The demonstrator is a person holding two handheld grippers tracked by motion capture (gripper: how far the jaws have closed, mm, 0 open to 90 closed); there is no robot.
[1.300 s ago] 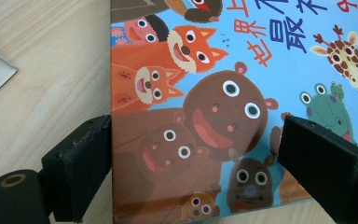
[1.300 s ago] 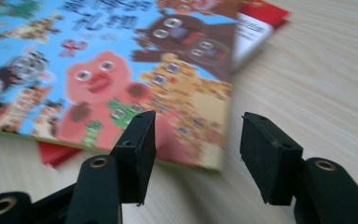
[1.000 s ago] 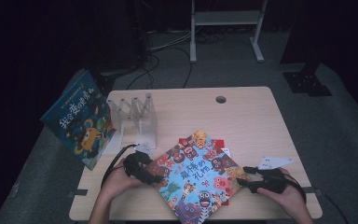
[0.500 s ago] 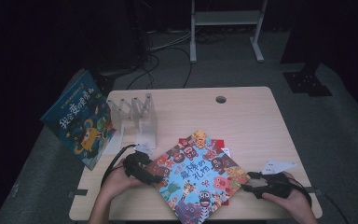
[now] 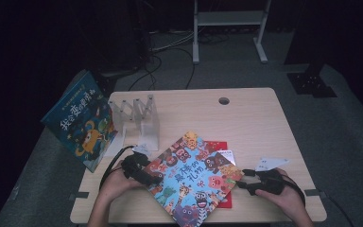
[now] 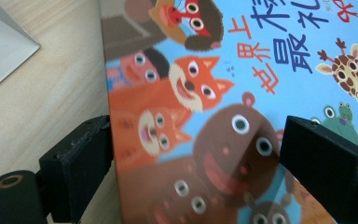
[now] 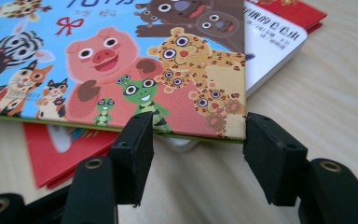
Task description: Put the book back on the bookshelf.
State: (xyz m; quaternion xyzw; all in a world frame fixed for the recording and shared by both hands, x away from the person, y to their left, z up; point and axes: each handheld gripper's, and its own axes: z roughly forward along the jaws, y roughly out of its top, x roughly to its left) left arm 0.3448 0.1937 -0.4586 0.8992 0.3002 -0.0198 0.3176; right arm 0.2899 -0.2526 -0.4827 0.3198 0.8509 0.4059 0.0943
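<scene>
The wooden counter (image 5: 255, 118) carries a blue animal picture book (image 5: 191, 175) lying skewed at its near middle, on top of a red book (image 5: 220, 146) and a white booklet (image 7: 272, 46). A second blue picture book (image 5: 78, 120) leans off the far left edge, beside a clear rack (image 5: 137, 118). The left tool (image 5: 144, 174) grips the animal book's left edge. The right tool (image 5: 243, 179) sits at its right corner, jaws seemingly apart and not pinching.
</scene>
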